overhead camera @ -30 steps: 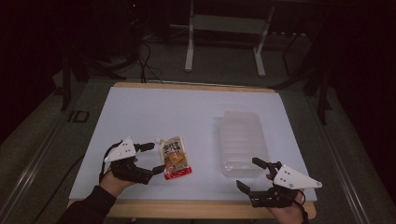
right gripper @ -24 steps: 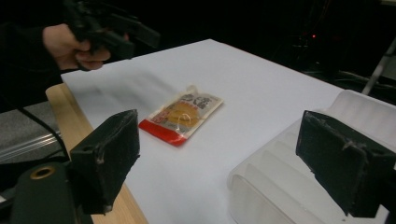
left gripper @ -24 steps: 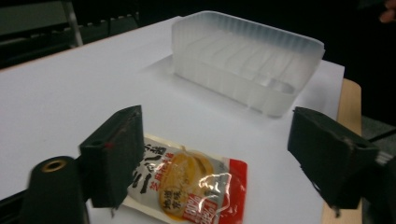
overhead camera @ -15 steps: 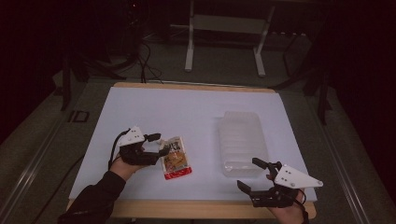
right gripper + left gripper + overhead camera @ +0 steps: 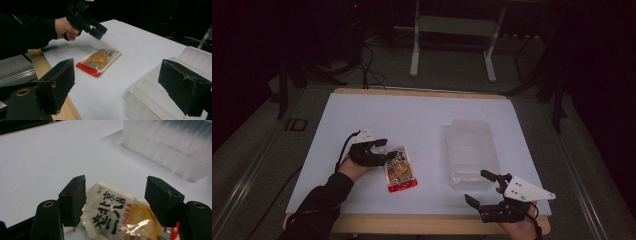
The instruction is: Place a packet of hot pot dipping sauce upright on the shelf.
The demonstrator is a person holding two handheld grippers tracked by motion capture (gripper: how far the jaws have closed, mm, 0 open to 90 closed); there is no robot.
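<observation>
The left gripper [image 5: 384,150] sits low over the white surface [image 5: 422,120], carried by a hand [image 5: 354,167] in a dark sleeve that reaches in from the near-left corner, forearm angled up and to the right. Its jaws stand apart, straddling the top end of a snack packet [image 5: 401,170] — in the left gripper view the two black blocks flank the packet's [image 5: 117,217] cream-coloured upper edge, the left block close against its side, the right one with a gap. From the right gripper view, the same gripper [image 5: 96,30] hovers just above the packet [image 5: 100,61], tilted nose-down, knuckles wrapped round the grip.

The packet lies flat: a crinkly, glossy plastic pouch, cream at the top with bold black characters, an orange-yellow middle, and a red band along the bottom edge.

Over on the right, the right gripper [image 5: 479,187] waits at the near edge of the surface, jaws wide apart and holding nothing, its grey three-cornered plate on top. Just beyond it stands a translucent plastic container [image 5: 472,150] — rectangular, frosted, with rounded corners and ribbed ridges running across it. In the right gripper view its near corner [image 5: 150,92] sits between the two black jaws.

The surface is a smooth white sheet over a light wooden board, whose edge shows along the front.
</observation>
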